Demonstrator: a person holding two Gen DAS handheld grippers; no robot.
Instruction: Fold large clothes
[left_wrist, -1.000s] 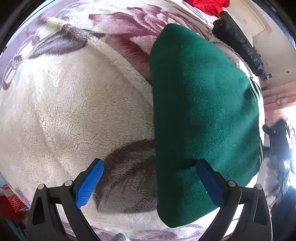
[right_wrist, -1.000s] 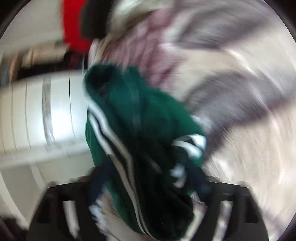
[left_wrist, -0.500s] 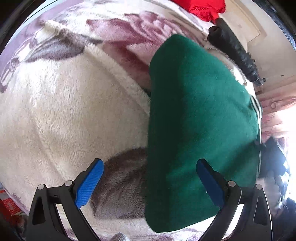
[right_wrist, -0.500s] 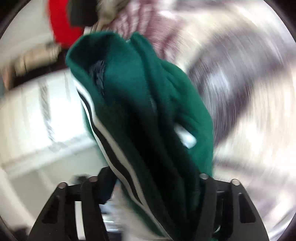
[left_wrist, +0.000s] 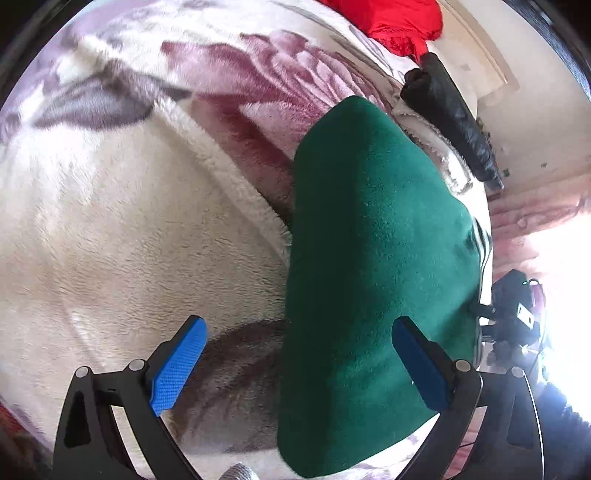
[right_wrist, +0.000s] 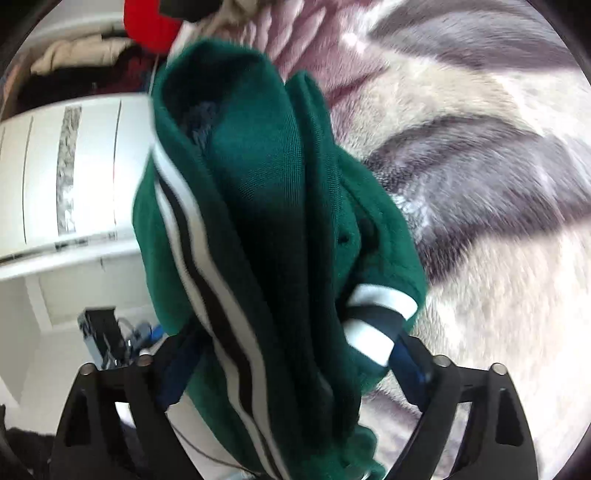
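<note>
Currently, the green garment (left_wrist: 373, 280) is lying folded on the floral fleece blanket (left_wrist: 129, 229). Both the left gripper (left_wrist: 299, 365) and the right gripper (right_wrist: 291, 365) are standing wide open, the right's jaws having just been opening around the striped edge. Pressing the fold flat would probably serve best. No writing is readable.

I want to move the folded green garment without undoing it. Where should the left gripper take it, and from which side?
Probably the long folded edge of the green garment, approached from the blanket side. That edge is smooth and closed; the opposite striped side shows loose layers. The left gripper already straddles this edge, open.
</note>
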